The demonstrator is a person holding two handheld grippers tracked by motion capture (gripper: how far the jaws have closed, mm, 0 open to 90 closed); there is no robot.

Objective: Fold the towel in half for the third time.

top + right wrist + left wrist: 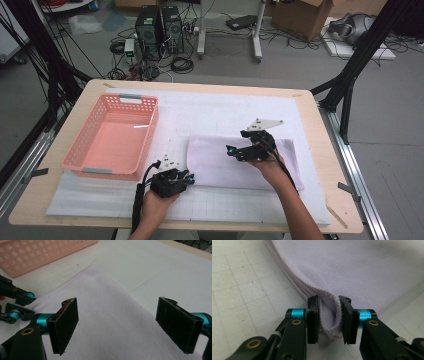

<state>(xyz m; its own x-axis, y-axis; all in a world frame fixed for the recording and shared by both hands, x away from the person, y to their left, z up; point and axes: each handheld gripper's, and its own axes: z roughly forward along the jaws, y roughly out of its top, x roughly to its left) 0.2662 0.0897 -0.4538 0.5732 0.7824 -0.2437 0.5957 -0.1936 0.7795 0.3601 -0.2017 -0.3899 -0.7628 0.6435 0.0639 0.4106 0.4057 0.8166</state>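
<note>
Two grippers are at work on the table. The left gripper [329, 320] is closed on a corner of the folded lilac towel [362, 267]: in the left gripper view its black jaws pinch a bunched fold of the hem between them, and the pads press on the cloth from both sides. In the high view this left gripper [186, 177] sits at the near left corner of the towel [220, 160], held by the person's left hand [155, 202].

The right gripper [117, 325] has its jaws wide apart and holds nothing; in the right gripper view the towel [110, 315] lies flat under the gap between them, and the pads do not touch it. In the high view the right gripper [235, 150] hangs above the middle of the towel, with its grey three-cornered plate on top.

The towel lies on a white mat [220, 110] printed with a fine grid, in the near middle of the wooden table [320, 140]. Just left of the towel stands a pink plastic basket [85, 135] with perforated walls.

No brand, label or readable writing can be seen on the towel, the basket or the grippers; the grid lines of the mat carry no legible numbers.
</note>
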